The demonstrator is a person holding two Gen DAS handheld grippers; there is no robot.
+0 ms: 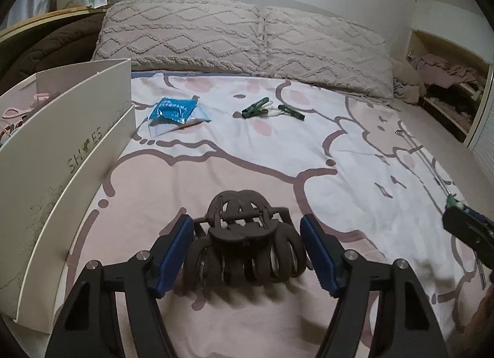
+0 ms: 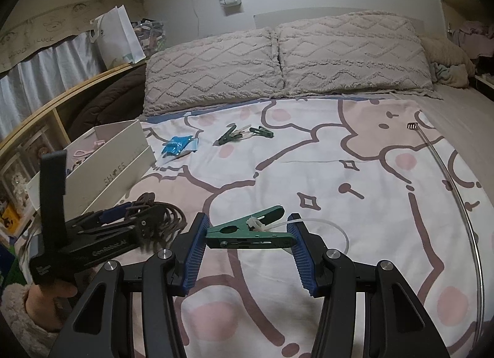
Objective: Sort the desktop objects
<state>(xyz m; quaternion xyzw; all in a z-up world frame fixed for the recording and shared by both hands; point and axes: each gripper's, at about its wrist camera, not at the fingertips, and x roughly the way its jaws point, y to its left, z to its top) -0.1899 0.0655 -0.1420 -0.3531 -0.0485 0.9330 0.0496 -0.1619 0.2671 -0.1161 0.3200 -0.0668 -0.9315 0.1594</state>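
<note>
Lying between the spread pads of the left gripper, a brown hair claw is seen; a green clothespin is pinched lengthwise by the right gripper.

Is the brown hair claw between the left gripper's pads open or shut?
Shut. In the left wrist view the brown hair claw lies on the bedspread with its curved teeth interlocked, none spread apart.
</note>
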